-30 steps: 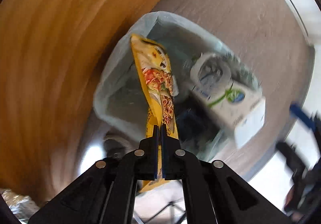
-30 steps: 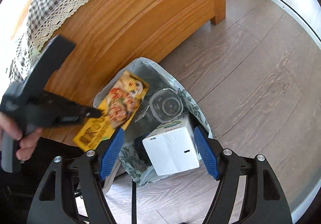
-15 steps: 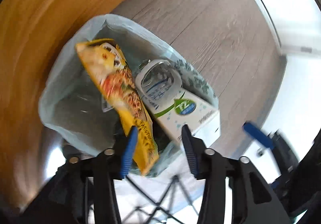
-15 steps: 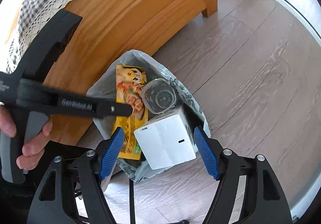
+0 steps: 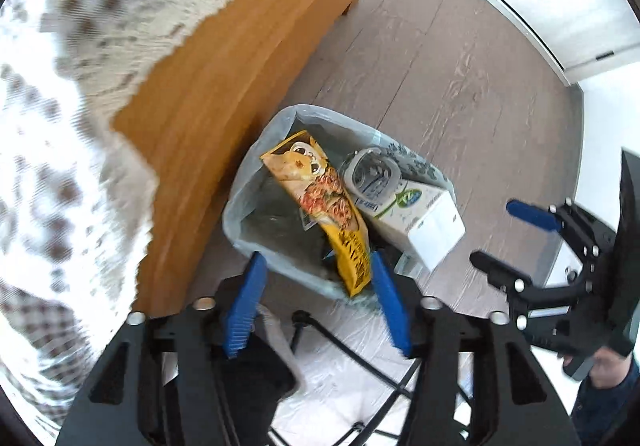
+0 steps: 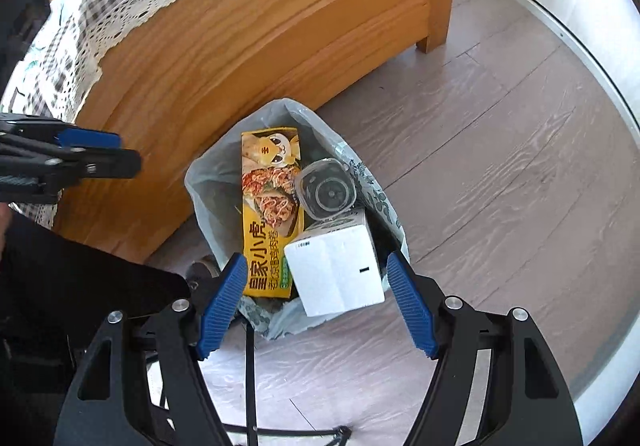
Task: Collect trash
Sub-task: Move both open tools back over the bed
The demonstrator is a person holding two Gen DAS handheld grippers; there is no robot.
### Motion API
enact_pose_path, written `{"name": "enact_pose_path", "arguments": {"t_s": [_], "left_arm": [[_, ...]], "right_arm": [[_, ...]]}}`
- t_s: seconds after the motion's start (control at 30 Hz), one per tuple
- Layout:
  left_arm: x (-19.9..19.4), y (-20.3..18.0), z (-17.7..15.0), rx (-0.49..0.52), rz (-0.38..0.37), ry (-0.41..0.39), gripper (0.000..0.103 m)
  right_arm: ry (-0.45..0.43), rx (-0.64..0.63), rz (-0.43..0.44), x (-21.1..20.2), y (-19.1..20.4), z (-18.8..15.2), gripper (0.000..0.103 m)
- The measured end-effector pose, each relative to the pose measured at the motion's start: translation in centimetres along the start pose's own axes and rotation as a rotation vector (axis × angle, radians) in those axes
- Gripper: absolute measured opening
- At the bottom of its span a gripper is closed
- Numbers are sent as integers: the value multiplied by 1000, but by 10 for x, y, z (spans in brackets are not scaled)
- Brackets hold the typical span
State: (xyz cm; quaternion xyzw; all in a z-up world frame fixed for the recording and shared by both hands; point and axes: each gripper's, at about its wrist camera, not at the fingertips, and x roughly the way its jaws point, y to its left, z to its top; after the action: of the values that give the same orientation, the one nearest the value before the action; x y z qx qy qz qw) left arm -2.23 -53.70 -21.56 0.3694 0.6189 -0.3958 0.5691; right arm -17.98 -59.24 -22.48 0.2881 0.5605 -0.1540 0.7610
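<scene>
Since a second ago our left hand-held gripper (image 5: pixel 316 298) has let go of the yellow snack packet (image 5: pixel 320 206): the jaws were clamped on it, they have just been opening, and now they stand wide with nothing pressed between the pads. We've also lifted away, so the trash bag (image 5: pixel 244 214) sits lower and smaller in the left wrist view.

The packet now lies inside the bag, leaning lengthwise against the white carton (image 6: pixel 336 270) and the clear plastic cup (image 6: pixel 326 194); its lower end pokes up near the bag's rim.

Our right hand-held gripper (image 6: pixel 316 302) hangs over the bag, jaws wide and empty, same spread as before. The carton only looks framed by its pads; it's down in the bag.

The bag stands on the wood floor (image 6: pixel 500 174), right against the bed frame (image 6: pixel 240 46).

We judge this drop as done. Both grippers are free for the next piece, though none is visible outside the bag here.
</scene>
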Motion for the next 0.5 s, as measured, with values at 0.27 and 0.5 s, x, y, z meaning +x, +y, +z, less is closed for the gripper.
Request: {"name": "enact_pose_path", "arguments": {"t_s": [0.27,0.5], "left_arm": [[-73,32,-28,24,-51,-146,73],[-178,96,-76,-16,-52,-416,77]], "right_arm": [[-66,-78,-89,-48,38,21,69],[-241,-186,-158,-120,104,64,69]]}}
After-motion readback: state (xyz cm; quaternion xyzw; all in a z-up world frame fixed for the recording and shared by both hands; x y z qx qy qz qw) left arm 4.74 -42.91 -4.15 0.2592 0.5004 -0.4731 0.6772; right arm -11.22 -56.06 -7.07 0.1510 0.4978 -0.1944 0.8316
